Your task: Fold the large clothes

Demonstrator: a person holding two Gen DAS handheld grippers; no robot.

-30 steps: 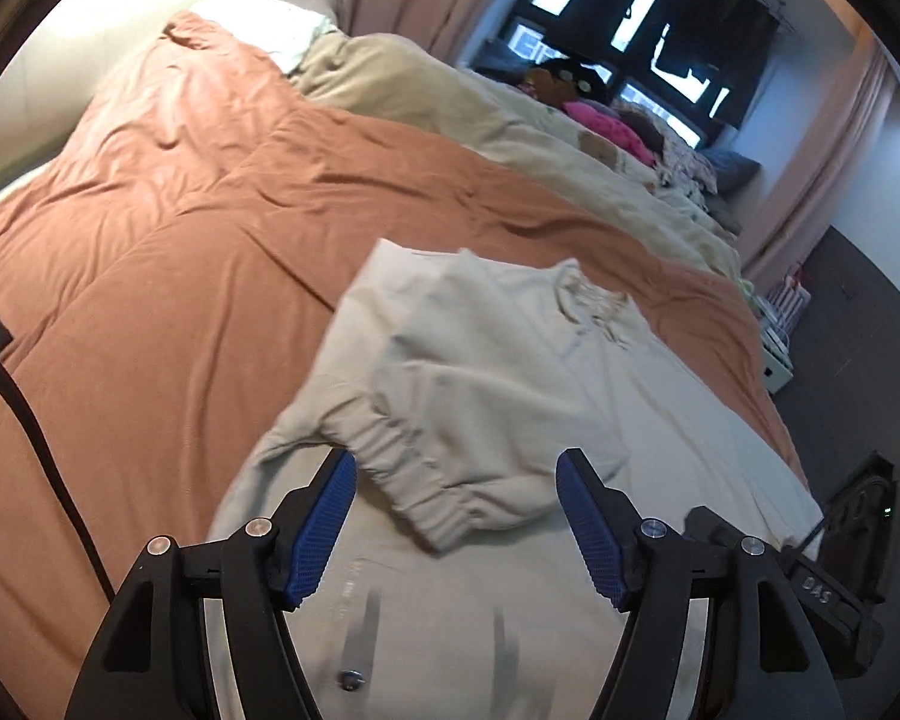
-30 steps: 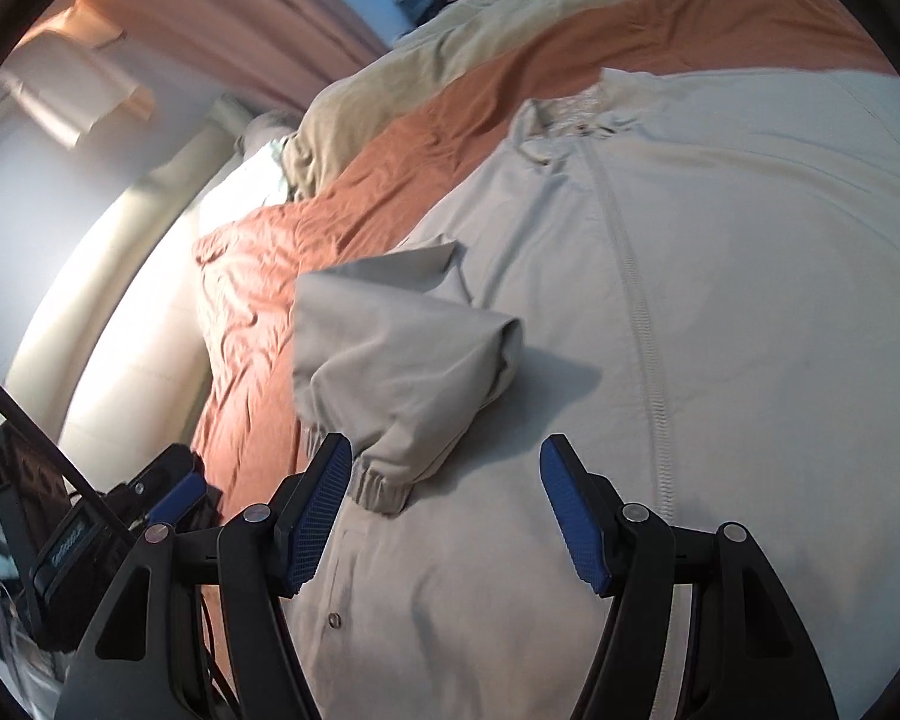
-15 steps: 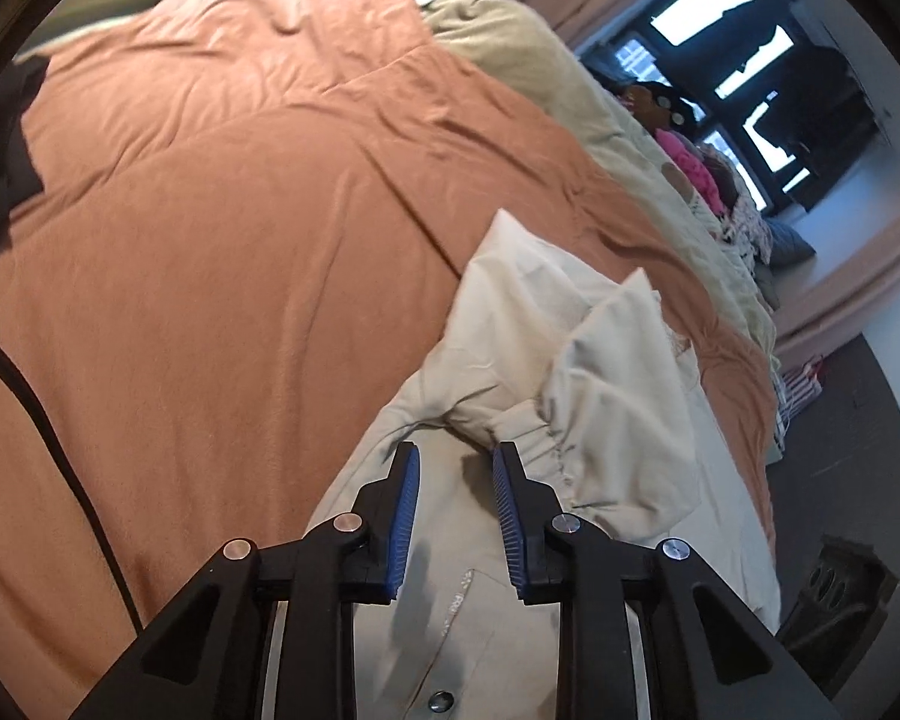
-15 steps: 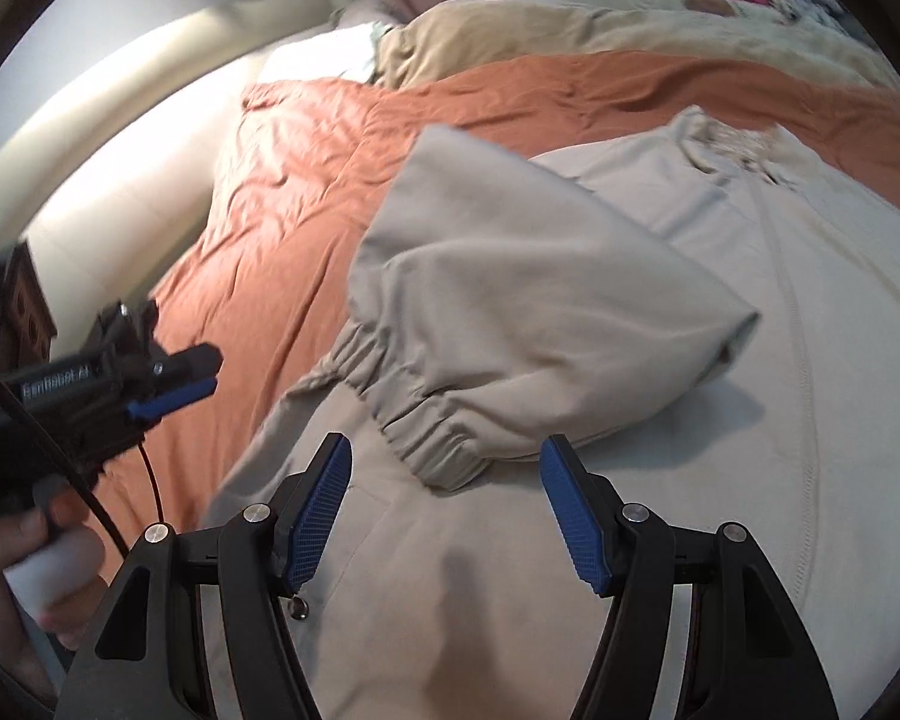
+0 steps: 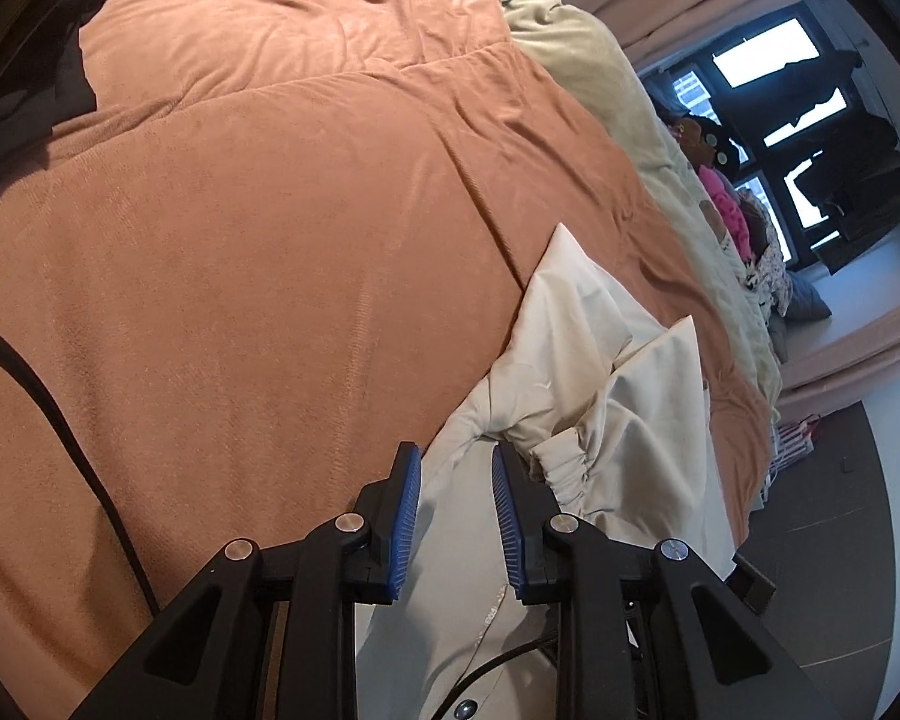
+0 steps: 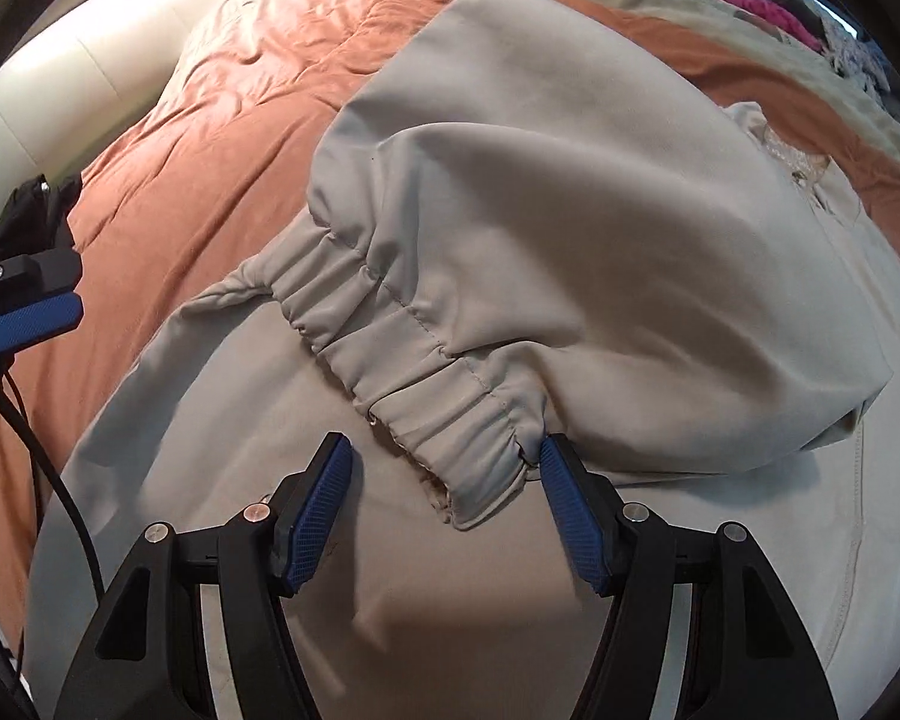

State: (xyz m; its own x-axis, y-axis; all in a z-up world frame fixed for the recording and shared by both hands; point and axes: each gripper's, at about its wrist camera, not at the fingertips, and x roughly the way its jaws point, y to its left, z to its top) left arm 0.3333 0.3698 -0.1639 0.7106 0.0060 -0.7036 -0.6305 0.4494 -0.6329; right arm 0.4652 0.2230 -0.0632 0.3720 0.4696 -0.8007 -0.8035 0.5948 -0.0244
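A pale beige jacket (image 6: 570, 600) lies spread on the bed with one sleeve (image 6: 570, 210) folded over its front. The sleeve's elastic cuff (image 6: 438, 414) sits between the jaws of my right gripper (image 6: 444, 450), which are closing. The right pad touches the cuff's edge and the left pad is still clear of it. My left gripper (image 5: 455, 456) hovers over the jacket's (image 5: 570, 324) left edge, beside the cuff (image 5: 561, 462), with a narrow gap and nothing pinched. It also shows as a blue pad in the right wrist view, left gripper (image 6: 30, 312), above the blanket.
An orange blanket (image 5: 270, 240) covers the bed, with a beige duvet (image 5: 600, 90) and a pile of clothes (image 5: 726, 204) beyond it. A cream headboard (image 6: 60, 78) is at the left. A black cable (image 5: 60, 420) trails over the blanket. Dark floor (image 5: 822, 540) runs along the bed's right side.
The left jaws went from wide to a narrow gap and shifted to the jacket's left edge. The right gripper came down close to the cuff and its jaws have narrowed.
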